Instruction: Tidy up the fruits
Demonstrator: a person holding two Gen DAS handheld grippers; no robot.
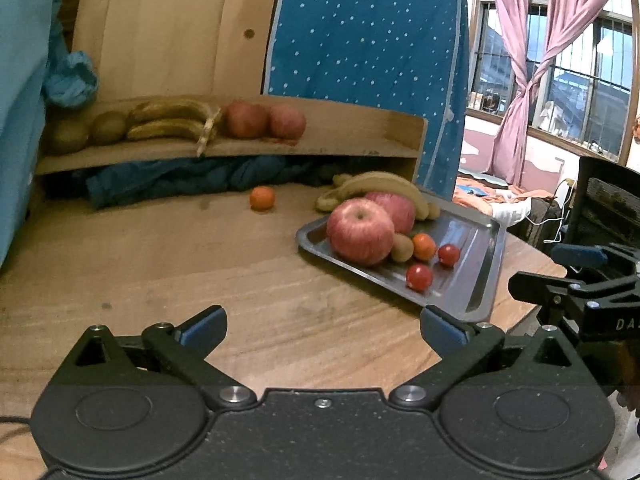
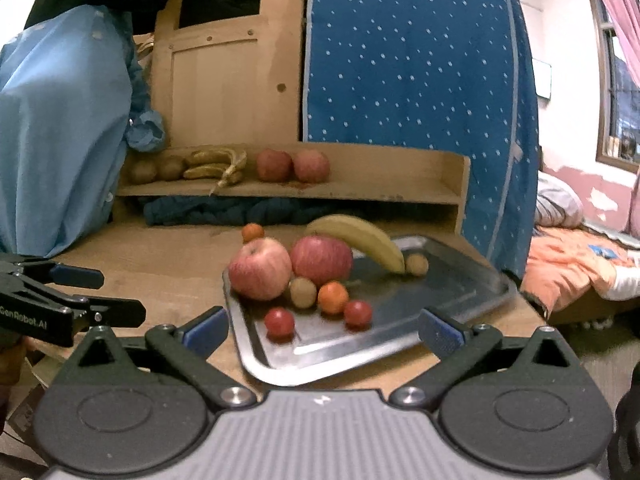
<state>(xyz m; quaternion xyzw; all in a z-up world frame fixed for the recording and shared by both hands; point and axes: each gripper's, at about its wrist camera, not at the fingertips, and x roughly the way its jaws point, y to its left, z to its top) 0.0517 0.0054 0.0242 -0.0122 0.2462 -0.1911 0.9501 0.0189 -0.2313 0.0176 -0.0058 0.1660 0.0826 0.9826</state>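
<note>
1. Right now both grippers stand with jaws spread wide and nothing between them: the left gripper [image 1: 323,327] hovers over bare table [image 1: 200,280] just left of the metal tray [image 1: 476,264], while the right gripper [image 2: 323,327] hangs over the tray's near edge.
2. On the tray sit two red apples, the nearer apple [image 2: 260,269] touching the farther apple [image 2: 321,260] behind it.
3. Just in front of the apples on the tray lie a kiwi [image 2: 303,292], a small orange [image 2: 333,298] and two cherry tomatoes [image 2: 279,322].
4. Along the tray's far side rests a banana [image 2: 360,240], with another small brownish fruit [image 2: 417,265] at its tip.
5. Beyond the tray, a loose orange [image 1: 262,198] lies alone on the table.
6. Well behind the tray, the wooden shelf [image 1: 360,148] holds kiwis [image 1: 108,127], bananas [image 1: 172,120] and two more apples [image 1: 266,120].
</note>
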